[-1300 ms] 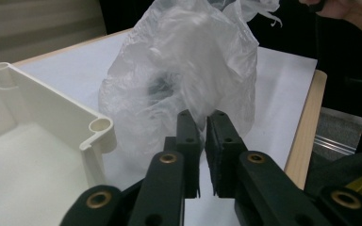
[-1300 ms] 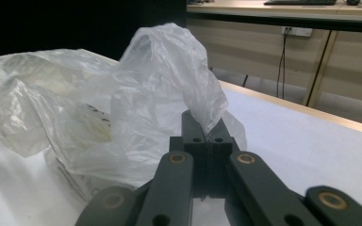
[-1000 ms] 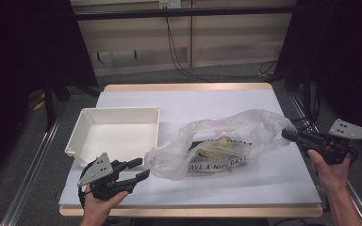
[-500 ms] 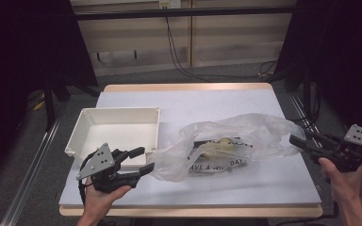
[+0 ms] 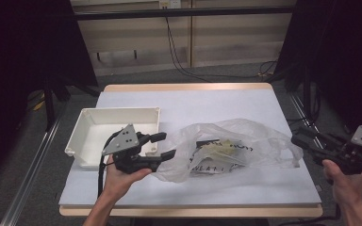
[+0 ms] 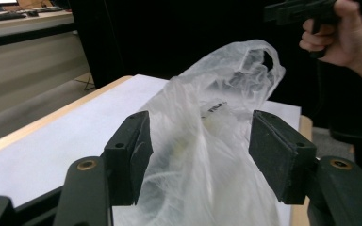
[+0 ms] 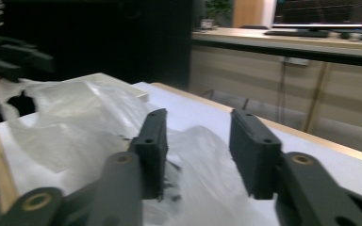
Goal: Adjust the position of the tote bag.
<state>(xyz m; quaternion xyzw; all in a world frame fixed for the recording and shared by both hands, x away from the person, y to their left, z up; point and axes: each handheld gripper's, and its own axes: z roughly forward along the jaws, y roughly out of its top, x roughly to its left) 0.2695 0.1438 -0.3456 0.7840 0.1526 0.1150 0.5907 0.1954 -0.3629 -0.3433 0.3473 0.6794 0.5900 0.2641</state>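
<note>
A clear plastic bag [image 5: 259,136] lies crumpled on the white table [image 5: 207,103], with a printed pack [image 5: 217,151] inside it. My left gripper [image 5: 164,145] hovers at the bag's left end. Its jaws have just been opening and stand apart, with loose film of the bag [image 6: 226,80] between them and no pad pressing on it [image 6: 200,155]. My right gripper [image 5: 298,138] is just off the table's right edge, beside the bag's right end. Its jaws have just opened and hold nothing [image 7: 198,141]; the bag [image 7: 75,117] lies beyond them.
An empty white tray [image 5: 118,111] stands on the left of the table, right behind my left gripper. The other hand and its gripper [image 6: 306,12] appear at the top right of the left gripper view. Cables trail on the floor behind the table.
My right gripper has let go of the bag's right end and drawn back to the right. The bag has sagged flatter. My left gripper has risen and moved right, and its jaws are wider.
</note>
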